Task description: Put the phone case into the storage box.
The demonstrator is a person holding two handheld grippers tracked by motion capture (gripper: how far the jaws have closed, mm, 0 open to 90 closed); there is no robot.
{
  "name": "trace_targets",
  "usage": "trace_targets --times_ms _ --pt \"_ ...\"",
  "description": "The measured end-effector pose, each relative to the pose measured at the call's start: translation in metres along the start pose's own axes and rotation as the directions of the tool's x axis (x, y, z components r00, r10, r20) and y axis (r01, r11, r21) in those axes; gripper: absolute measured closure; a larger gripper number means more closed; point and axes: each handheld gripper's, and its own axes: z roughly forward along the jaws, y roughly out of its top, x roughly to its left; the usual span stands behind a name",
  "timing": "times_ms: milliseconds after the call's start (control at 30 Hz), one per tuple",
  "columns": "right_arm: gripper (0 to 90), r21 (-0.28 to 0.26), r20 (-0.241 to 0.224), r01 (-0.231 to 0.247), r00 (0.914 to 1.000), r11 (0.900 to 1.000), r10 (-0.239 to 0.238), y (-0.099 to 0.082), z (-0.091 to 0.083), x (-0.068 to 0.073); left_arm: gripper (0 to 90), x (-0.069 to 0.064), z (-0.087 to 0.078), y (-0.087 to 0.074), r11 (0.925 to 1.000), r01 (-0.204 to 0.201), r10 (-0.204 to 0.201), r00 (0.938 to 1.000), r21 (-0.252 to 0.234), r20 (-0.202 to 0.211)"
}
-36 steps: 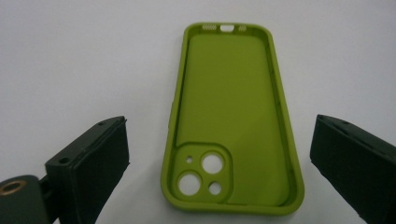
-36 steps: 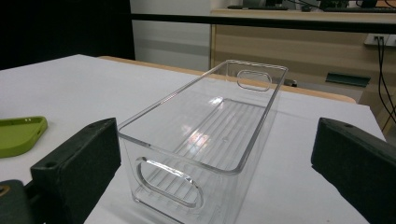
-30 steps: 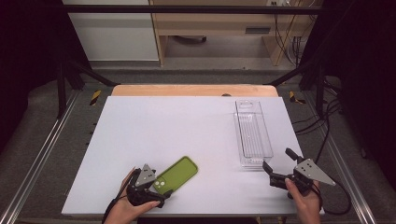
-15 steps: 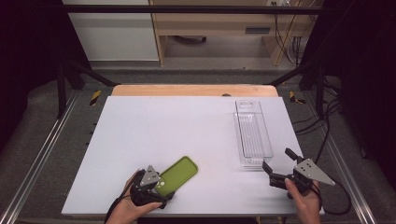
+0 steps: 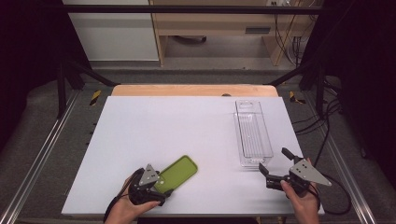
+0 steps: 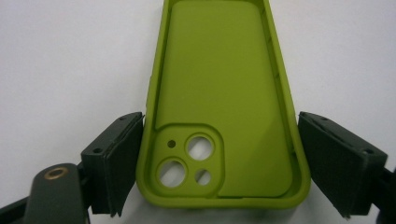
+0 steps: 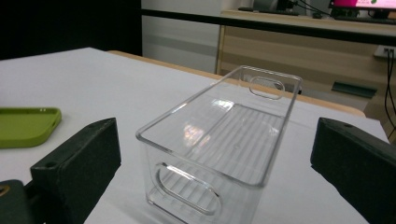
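A green phone case (image 5: 180, 170) lies inside-up on the white table (image 5: 163, 126), camera cut-outs toward me (image 6: 189, 161). My left gripper (image 5: 163, 184) straddles its near end (image 6: 219, 154). The jaws have just been closing, and the pads (image 6: 123, 158) now stand right at the case's long edges. The case looks undeformed, and I see no pressing. My right gripper (image 5: 273, 160) is open, with nothing between its fingers. It points at the near end of a clear plastic bin (image 5: 252, 135), which stands empty just beyond it (image 7: 219, 144).
The bin stretches away from me on the table's right side. A wooden strip (image 5: 194, 90) edges the table's far side, with metal rails (image 5: 42, 154) on the left. Cables (image 5: 327, 135) trail off the right edge. The green case also shows at the left (image 7: 25, 126).
The left jaws have narrowed around the case's near end. The case and the bin lie where they were, and the right gripper has barely shifted.
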Motion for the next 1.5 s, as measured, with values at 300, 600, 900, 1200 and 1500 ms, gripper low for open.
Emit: trace_targets --times_ms 300,600,900,1200,1500 --pt "2.0 0.036 -0.114 0.211 0.972 0.9769 -0.205 0.036 0.018 0.038 16.5 0.005 -0.007 0.024 0.9954 -0.095 0.094 0.9953 0.016 0.022" --pt "3.5 0.101 -0.309 0.372 0.8935 0.9229 -0.326 0.062 0.047 0.07 16.5 0.016 -0.013 0.046 0.9856 -0.163 0.161 0.9862 0.046 0.036" --pt "7.1 0.124 -0.459 0.528 0.781 0.84 -0.423 0.078 0.075 0.103 16.4 0.022 -0.016 0.063 0.9732 -0.216 0.214 0.9762 0.078 0.034" --pt "7.5 0.129 -0.552 0.607 0.7006 0.7838 -0.452 0.081 0.098 0.129 16.4 0.022 -0.019 0.078 0.963 -0.253 0.251 0.9674 0.093 0.032" --pt "10.0 0.128 -0.594 0.656 0.6515 0.7441 -0.472 0.08 0.107 0.143 16.4 0.023 -0.022 0.086 0.9534 -0.279 0.277 0.9603 0.115 0.031"
